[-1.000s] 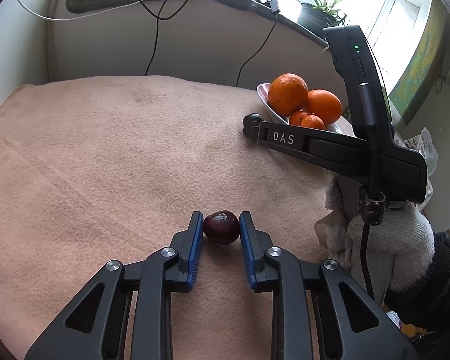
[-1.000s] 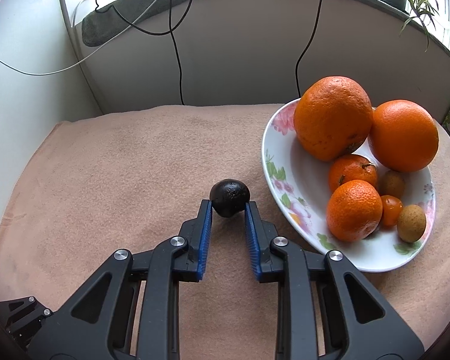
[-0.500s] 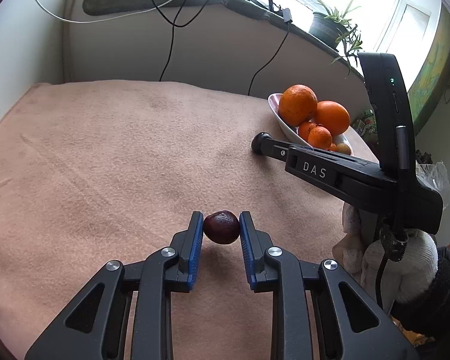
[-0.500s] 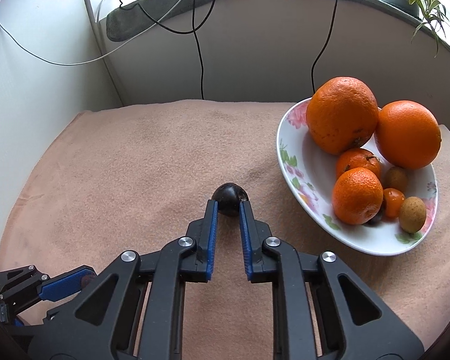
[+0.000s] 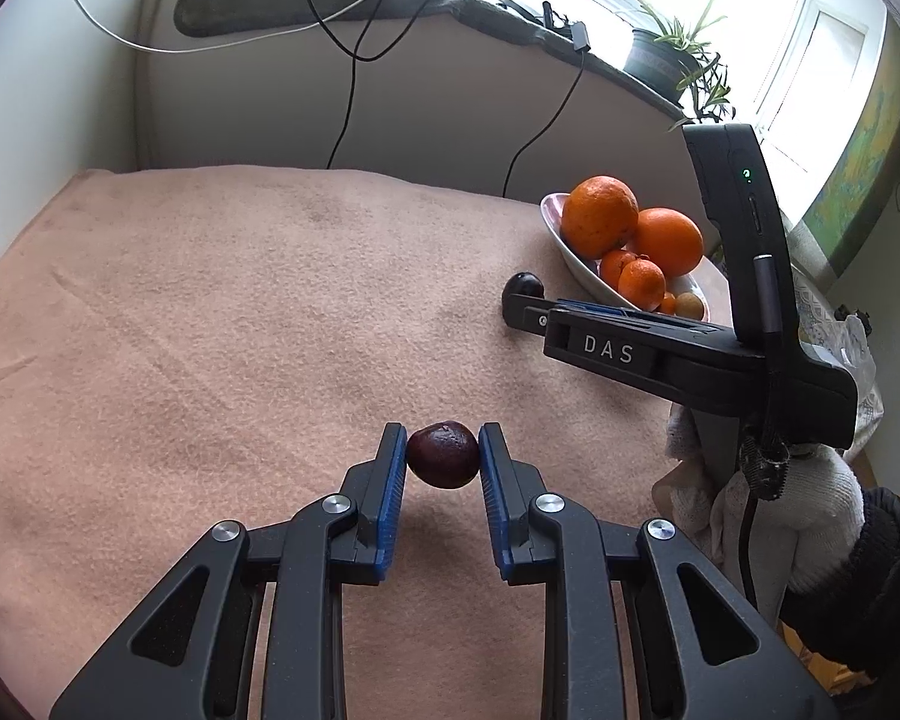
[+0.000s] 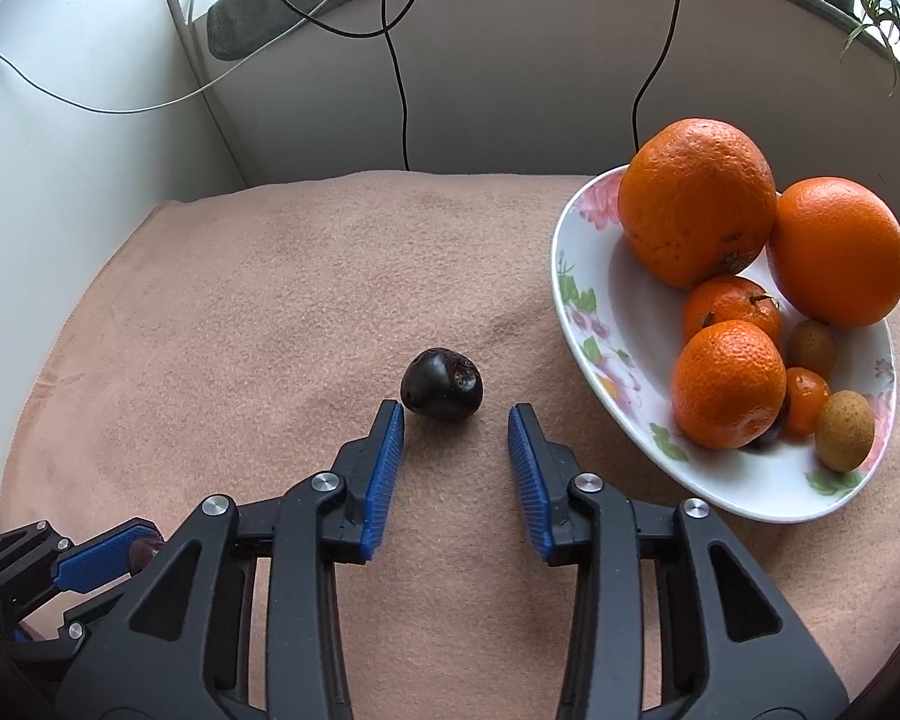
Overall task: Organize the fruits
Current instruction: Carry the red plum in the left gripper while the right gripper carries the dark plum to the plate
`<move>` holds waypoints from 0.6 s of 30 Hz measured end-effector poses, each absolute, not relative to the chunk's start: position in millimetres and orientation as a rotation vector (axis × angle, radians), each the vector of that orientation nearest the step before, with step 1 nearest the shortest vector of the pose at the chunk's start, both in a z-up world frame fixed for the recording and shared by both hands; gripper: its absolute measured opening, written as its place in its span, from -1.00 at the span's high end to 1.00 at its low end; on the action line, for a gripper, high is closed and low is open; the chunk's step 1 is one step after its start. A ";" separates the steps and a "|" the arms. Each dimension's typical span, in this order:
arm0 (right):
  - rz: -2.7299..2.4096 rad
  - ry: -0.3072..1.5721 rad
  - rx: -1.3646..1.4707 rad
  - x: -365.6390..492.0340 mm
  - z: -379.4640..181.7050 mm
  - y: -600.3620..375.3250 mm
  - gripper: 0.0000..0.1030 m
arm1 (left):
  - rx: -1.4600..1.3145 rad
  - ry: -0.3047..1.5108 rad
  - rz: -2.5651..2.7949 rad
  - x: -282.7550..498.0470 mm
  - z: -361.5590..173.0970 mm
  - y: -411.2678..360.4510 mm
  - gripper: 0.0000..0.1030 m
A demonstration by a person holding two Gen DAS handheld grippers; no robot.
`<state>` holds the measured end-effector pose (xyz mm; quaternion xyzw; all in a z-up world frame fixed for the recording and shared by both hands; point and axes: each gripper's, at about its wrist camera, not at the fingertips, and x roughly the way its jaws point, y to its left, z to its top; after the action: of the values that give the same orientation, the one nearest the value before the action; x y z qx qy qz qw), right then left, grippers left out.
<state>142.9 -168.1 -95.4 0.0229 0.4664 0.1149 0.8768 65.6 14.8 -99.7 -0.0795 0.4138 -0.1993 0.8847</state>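
Note:
In the left wrist view my left gripper [image 5: 442, 444] is shut on a dark red plum [image 5: 442, 455], held just above the pink cloth. In the right wrist view my right gripper [image 6: 456, 414] has its jaws opening, with nothing between the pads. A black plum [image 6: 443, 384] lies on the cloth just past its left fingertip, free of both pads. To the right, a flowered white plate [image 6: 576, 312] holds two big oranges [image 6: 696, 201], two tangerines [image 6: 729, 384] and small brown fruits [image 6: 845, 431]. The left view shows the right gripper [image 5: 525, 309] behind the black plum [image 5: 523, 288], beside the plate [image 5: 555, 222].
The pink cloth [image 5: 240, 312] covers the whole table. A wall with hanging cables [image 6: 396, 90] rises behind it, under a sill with a potted plant [image 5: 660, 60]. A gloved hand [image 5: 810, 516] holds the right gripper. My left gripper [image 6: 90, 558] shows at the lower left of the right view.
My right gripper's jaws have spread apart and let go of the black plum, which now rests on the cloth. The left gripper keeps its hold on the dark red plum.

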 end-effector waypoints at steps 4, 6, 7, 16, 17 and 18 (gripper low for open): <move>0.244 0.979 0.036 150.9 -97.4 -162.2 0.29 | -0.164 0.859 -0.414 66.7 -98.5 14.3 0.55; 0.249 0.977 0.037 152.1 -97.9 -160.5 0.43 | -0.166 0.856 -0.411 67.2 -97.9 14.5 0.55; 0.250 0.975 0.037 152.0 -97.8 -159.8 0.43 | -0.167 0.855 -0.409 68.0 -97.7 14.4 0.55; 0.292 0.958 0.067 139.7 -88.1 -170.2 0.44 | -0.166 0.834 -0.397 71.2 -89.3 12.8 0.55; 0.296 0.955 0.068 137.2 -85.8 -172.1 0.44 | -0.165 0.830 -0.396 71.5 -87.7 11.8 0.55; 0.299 0.952 0.070 134.9 -83.8 -173.9 0.44 | -0.165 0.827 -0.396 71.9 -86.1 10.6 0.55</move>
<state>134.9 -173.9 -83.8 0.0338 0.4563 0.1434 0.8775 71.9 10.6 -86.1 -0.0796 0.3987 -0.1909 0.8934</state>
